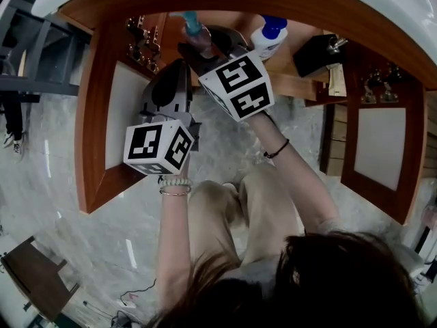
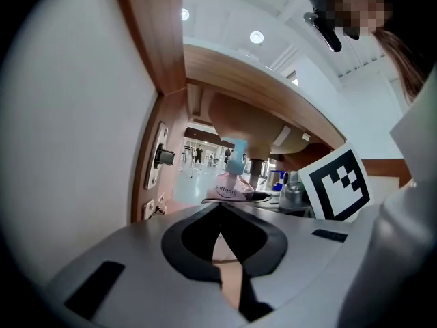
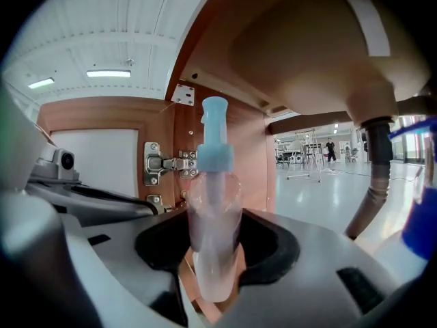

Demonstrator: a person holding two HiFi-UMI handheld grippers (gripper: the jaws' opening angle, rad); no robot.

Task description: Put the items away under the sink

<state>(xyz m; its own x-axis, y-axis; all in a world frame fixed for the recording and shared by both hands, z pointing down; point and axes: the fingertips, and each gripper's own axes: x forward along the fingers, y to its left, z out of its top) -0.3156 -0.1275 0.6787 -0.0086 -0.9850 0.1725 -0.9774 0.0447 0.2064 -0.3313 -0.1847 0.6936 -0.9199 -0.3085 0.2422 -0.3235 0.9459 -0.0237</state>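
Observation:
A clear pinkish spray bottle [image 3: 213, 224] with a light blue nozzle stands upright between the jaws of my right gripper [image 3: 215, 265], which is shut on its body. In the head view this bottle [image 1: 196, 34] is at the left side of the open cabinet under the sink, held by the right gripper [image 1: 202, 49]. My left gripper [image 1: 179, 67] hovers just left of it and nearer to me. In the left gripper view the left gripper [image 2: 220, 209] is shut with nothing in it, and the bottle [image 2: 232, 182] shows beyond its tips.
A white bottle with a blue cap [image 1: 269, 37] and a black box [image 1: 317, 55] stand on the cabinet floor. The left door [image 1: 102, 115] and right door [image 1: 379, 145] hang open. Hinges [image 3: 167, 162] sit close left of the bottle. The basin and drain pipe [image 3: 372, 176] hang overhead.

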